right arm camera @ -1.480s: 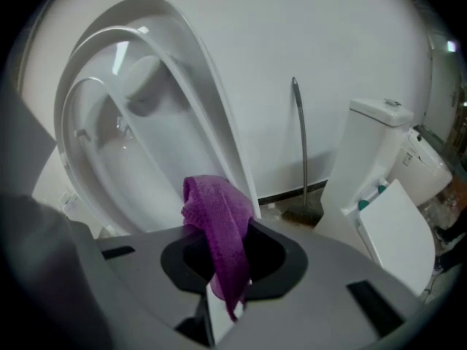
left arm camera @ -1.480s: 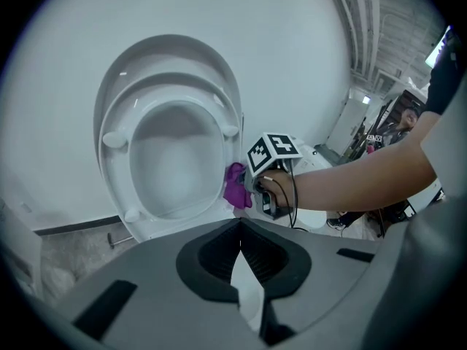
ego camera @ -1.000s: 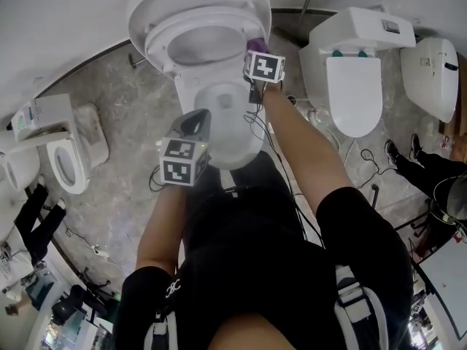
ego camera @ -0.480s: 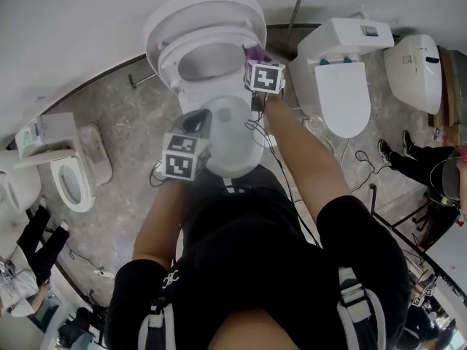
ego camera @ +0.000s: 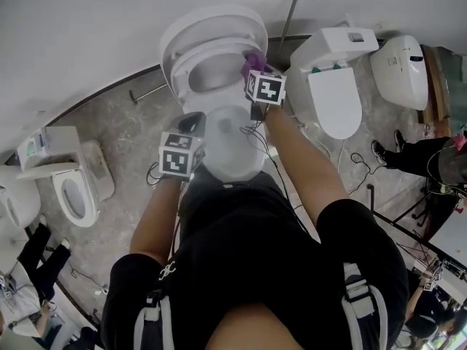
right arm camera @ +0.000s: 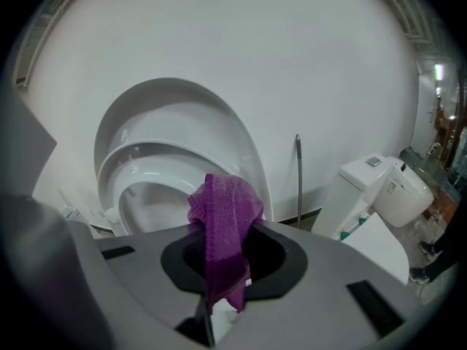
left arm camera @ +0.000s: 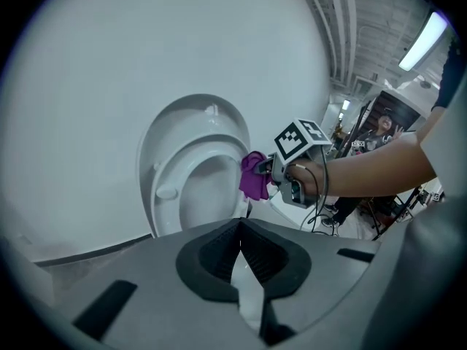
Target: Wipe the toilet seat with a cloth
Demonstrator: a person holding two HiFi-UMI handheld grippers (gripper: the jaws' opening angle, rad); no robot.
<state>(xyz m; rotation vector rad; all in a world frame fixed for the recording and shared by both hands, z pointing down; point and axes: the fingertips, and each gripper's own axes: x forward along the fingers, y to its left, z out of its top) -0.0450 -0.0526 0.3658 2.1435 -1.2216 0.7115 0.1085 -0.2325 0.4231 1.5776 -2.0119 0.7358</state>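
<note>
1. The purple cloth (right arm camera: 225,217) is pinched between the jaws of the right gripper (right arm camera: 219,290). Its upper part is bunched above them and a short tail hangs below.
2. In the head view the cloth is found at about 3 o'clock on the raised toilet seat (ego camera: 181,76), just beside the ring. Whether contact is made cannot be told.
3. The jaws of the left gripper (left arm camera: 241,268) are pressed together with nothing between them. This gripper is held at about 7 o'clock from the cloth, over the front of the bowl (ego camera: 230,141).
4. The cloth is judged light, soft and limp, with an open weave. It is expected to fold under pressure and cannot be broken.
5. A grip through the bunched middle is preferred, so that a pad of fabric projects beyond the jaw tips. A pinched corner could be pulled free.
6. The seat is judged hard, smooth and hinged, so gentle pressure is advised.
</note>
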